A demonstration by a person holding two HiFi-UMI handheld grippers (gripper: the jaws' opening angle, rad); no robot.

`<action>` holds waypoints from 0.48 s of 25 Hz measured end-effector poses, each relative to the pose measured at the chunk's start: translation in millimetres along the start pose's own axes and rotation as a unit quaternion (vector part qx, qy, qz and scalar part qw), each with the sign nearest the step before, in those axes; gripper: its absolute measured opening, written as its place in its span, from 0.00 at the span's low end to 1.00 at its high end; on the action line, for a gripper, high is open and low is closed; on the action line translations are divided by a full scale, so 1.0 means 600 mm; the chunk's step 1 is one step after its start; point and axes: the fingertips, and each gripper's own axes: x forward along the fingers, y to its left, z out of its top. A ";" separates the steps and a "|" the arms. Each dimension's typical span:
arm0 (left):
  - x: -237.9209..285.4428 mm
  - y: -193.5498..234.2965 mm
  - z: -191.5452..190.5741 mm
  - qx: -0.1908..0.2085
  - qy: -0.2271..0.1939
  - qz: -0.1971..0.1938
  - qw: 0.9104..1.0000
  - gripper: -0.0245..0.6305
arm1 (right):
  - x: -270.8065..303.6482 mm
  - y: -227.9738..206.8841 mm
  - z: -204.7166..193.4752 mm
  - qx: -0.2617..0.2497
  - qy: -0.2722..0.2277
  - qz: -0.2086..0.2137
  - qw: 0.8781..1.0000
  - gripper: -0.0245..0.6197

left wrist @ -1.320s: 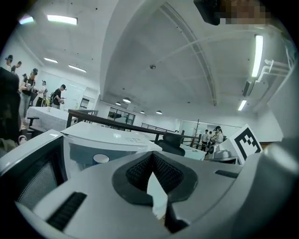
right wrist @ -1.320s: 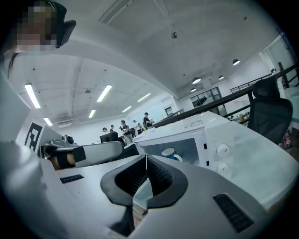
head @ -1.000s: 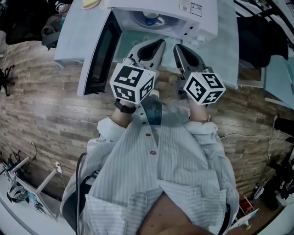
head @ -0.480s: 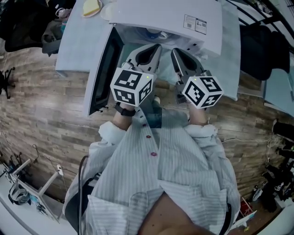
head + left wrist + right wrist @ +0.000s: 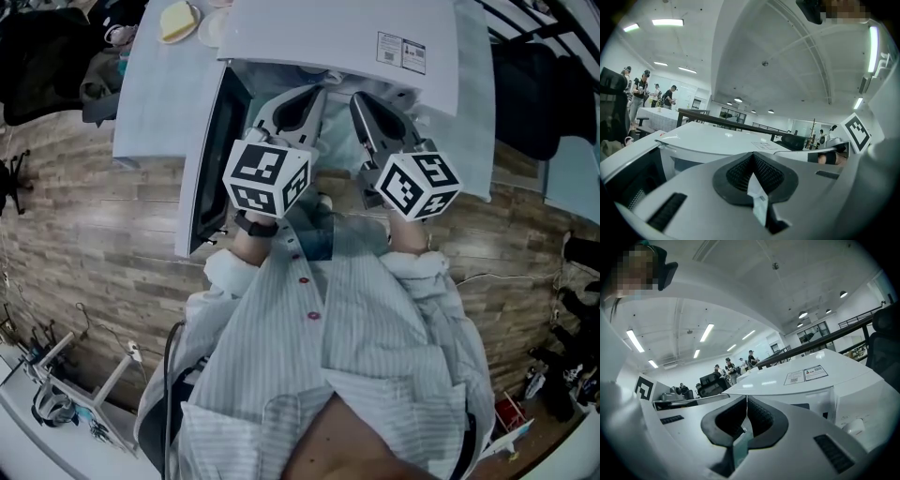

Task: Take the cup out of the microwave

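I hold my left gripper [image 5: 312, 97] and right gripper [image 5: 362, 99] clenched on nothing, side by side before the open microwave [image 5: 337, 37].

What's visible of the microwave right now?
White boxy microwave, glossy shell, standing on a pale table. Its door, dark-windowed, is swung wide open to the picture's left in the head view. Two printed stickers sit on its top. The cavity is mostly hidden under the top. The shut left claw and right claw point into the opening; no contact shows.
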 end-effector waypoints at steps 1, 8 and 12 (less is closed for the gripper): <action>0.003 0.001 -0.005 0.000 0.002 0.000 1.000 0.05 | 0.001 -0.003 -0.004 0.002 0.001 -0.002 1.000 0.09; 0.015 0.023 -0.044 0.006 0.020 0.012 1.000 0.05 | 0.010 -0.020 -0.035 0.017 0.012 -0.008 1.000 0.09; 0.021 0.035 -0.069 0.002 0.026 0.014 1.000 0.05 | 0.016 -0.027 -0.052 0.021 0.017 -0.012 1.000 0.09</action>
